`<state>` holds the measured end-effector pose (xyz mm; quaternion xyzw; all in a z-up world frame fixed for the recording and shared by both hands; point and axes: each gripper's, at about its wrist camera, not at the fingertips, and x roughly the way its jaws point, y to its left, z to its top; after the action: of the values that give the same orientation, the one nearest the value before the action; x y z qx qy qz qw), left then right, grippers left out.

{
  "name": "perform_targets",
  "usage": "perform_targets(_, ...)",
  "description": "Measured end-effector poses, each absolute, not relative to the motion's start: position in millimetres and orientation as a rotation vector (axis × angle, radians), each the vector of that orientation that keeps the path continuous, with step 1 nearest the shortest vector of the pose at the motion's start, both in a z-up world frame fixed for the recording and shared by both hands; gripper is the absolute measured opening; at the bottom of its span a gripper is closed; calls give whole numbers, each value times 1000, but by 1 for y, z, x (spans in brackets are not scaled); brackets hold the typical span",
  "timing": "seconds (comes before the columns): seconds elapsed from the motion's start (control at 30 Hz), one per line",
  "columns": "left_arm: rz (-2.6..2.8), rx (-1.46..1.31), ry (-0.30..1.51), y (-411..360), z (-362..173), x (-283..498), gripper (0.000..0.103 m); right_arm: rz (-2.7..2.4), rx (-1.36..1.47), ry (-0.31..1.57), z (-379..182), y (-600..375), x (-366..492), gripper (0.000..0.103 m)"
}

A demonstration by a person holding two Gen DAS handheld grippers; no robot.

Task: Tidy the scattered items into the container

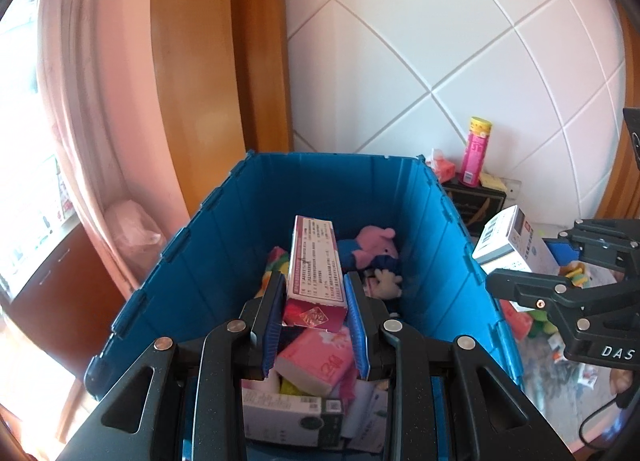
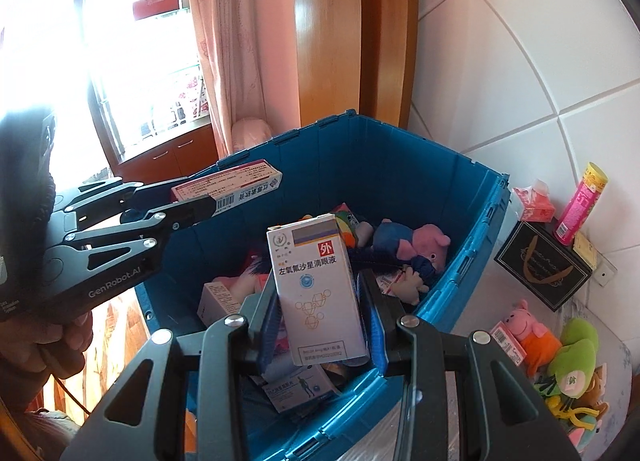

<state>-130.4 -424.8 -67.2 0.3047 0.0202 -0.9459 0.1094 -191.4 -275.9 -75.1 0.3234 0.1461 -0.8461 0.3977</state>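
Observation:
The blue crate (image 1: 224, 245) (image 2: 400, 165) stands open and holds boxes, tissue packs and a pink pig plush (image 1: 376, 247) (image 2: 420, 245). My left gripper (image 1: 316, 293) is shut on a long pink and white medicine box (image 1: 316, 277), held over the crate; the same box shows in the right wrist view (image 2: 236, 187). My right gripper (image 2: 320, 301) is shut on a white eye-drop box (image 2: 318, 289), held over the crate's near rim; the box shows in the left wrist view (image 1: 512, 241).
On the table right of the crate lie a pig plush in orange (image 2: 528, 329), a green plush (image 2: 572, 357) and small packets. A black box (image 2: 544, 265), a pink tube (image 2: 580, 201) and a tissue pack (image 2: 534, 201) stand by the tiled wall.

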Motion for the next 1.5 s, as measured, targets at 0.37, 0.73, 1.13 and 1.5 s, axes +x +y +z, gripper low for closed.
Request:
perform_targets(0.37,-2737,877,88,-451,-65,-128,29,-2112,817,370,-79,-293,-194,36)
perform_targets(0.73,-2721,760,166,-458,-52,-124,99,-2134,756,393,-73,-295,-190,93)
perform_targets(1.13,-2708,787,146,-450,-55,-125,99,-2129,783,353,-73,-282,-193,94)
perform_targets(1.5,-2730,791,113,-421,-51,-124,99,-2151,790,309,-75,-256,-184,96)
